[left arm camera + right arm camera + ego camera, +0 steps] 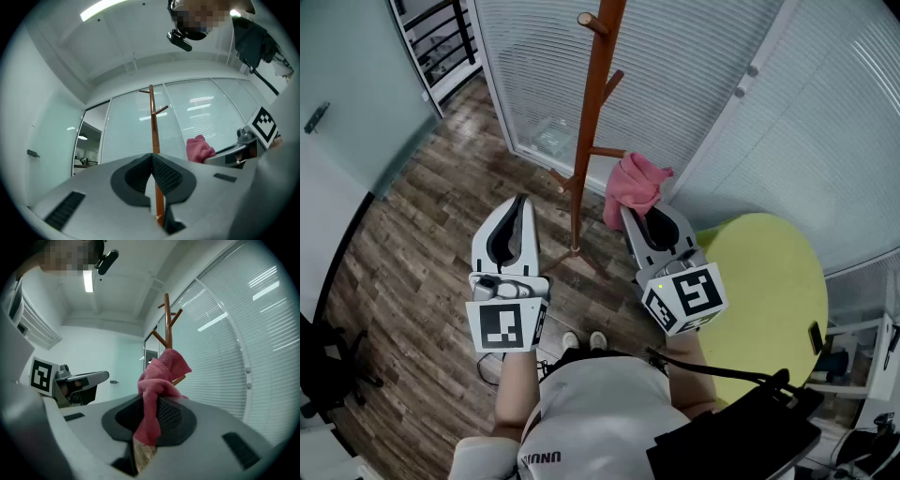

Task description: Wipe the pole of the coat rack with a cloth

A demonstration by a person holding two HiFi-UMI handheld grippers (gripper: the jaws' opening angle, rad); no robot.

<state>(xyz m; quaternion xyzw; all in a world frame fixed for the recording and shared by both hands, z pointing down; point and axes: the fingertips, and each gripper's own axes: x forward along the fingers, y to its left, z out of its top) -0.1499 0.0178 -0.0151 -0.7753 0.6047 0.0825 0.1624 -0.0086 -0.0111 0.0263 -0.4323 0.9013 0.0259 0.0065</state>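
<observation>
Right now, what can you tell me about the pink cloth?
The pink cloth looks like soft, fuzzy fabric, crumpled into a bunch. The right gripper has its jaws shut on one end, so the rest puffs out past the tips, with a corner flopping over. It is up in the air, just right of the coat rack's brown wooden pole, and seems not to touch it.

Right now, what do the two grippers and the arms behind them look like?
Left gripper and right gripper are alike: pale grey shells tapering forward, black ribbed pads inside, a cube with black-and-white square markers at the rear. The right shows a green light. The person wears a white top.
</observation>
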